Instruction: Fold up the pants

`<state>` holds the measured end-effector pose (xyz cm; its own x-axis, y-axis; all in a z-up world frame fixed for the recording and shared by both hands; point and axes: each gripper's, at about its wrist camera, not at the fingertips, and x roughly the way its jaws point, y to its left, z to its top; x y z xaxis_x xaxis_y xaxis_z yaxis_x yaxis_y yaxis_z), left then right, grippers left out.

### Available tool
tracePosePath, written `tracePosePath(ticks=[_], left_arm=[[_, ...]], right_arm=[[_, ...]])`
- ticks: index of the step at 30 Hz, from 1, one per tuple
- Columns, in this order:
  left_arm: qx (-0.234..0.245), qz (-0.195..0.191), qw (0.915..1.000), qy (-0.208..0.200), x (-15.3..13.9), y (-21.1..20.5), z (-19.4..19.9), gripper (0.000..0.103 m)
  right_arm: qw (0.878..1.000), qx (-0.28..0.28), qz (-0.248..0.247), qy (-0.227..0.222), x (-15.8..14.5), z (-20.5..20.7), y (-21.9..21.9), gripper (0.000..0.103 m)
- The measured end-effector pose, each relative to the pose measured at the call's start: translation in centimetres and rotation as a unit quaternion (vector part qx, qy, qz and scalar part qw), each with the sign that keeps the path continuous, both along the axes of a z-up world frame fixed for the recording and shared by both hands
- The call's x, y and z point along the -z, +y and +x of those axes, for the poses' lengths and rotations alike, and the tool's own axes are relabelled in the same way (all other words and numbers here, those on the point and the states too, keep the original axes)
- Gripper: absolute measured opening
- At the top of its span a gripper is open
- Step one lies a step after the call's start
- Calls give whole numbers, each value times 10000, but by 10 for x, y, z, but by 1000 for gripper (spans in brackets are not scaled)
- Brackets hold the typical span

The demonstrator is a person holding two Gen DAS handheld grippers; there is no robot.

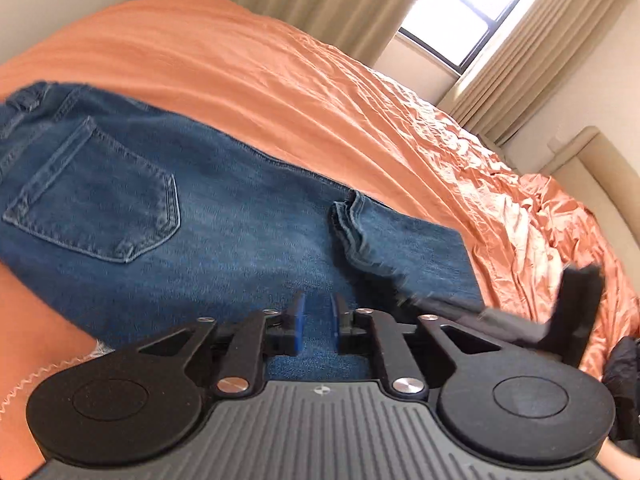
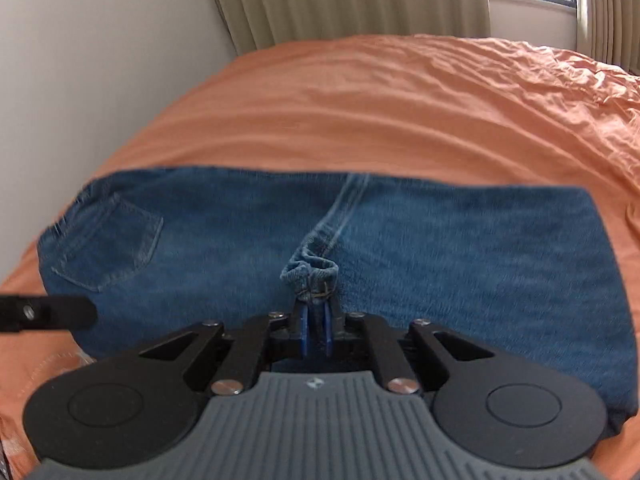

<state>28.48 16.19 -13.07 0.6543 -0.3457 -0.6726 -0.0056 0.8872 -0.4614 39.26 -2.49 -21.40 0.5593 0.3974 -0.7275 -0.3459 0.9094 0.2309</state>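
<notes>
Blue jeans (image 1: 160, 208) lie on an orange bedspread, back pocket up at the left, legs folded over the seat. They also show in the right wrist view (image 2: 440, 240). My left gripper (image 1: 318, 312) hovers just above the denim with its blue pads a small gap apart and nothing between them. My right gripper (image 2: 316, 320) is shut on the leg hem (image 2: 310, 274), which bunches up above the pads. The hem also shows in the left wrist view (image 1: 352, 224), with the right gripper (image 1: 576, 304) blurred at the right. The left gripper's finger (image 2: 52, 314) shows at the left edge of the right wrist view.
The orange bedspread (image 1: 280, 80) covers the bed and is crumpled at the far right (image 1: 540, 216). Beige curtains (image 2: 340, 0) and a window (image 1: 460, 12) stand behind. A white wall (image 2: 100, 60) runs along the bed's left side. A padded headboard (image 1: 592, 168) is at the right.
</notes>
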Motion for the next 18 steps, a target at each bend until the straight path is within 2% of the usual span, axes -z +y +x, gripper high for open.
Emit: tracePosePath(ticks=[3,5,7,10,12,14,18], left_arm=[[35,-336,9994,20,8,6,3,30],[64,-548,9985,49,13,6,8,36],[94,-713,9974,62,16,3,16,39],[151,-894,9959,17,20,-2,29,47],[175,-985,9950,-12,23,-7,40,54],[185,-1011,9947,-6,27,-14,53,54],[229,-922,9955,-37,38,-31,82,58]], right_arm=[[9997,41,80,240,18,-2,-2,8],[9994,-19,151,317,19,1,-6,12],[9985,-183,299,419,16,5,-8,30],[9971,-297,502,497,6,3,-18,41],[9976,-227,536,384,-2,0,-28,43],[9985,-71,508,198,-13,-3,-44,47],[9989,354,250,-197,-22,2,-82,48]])
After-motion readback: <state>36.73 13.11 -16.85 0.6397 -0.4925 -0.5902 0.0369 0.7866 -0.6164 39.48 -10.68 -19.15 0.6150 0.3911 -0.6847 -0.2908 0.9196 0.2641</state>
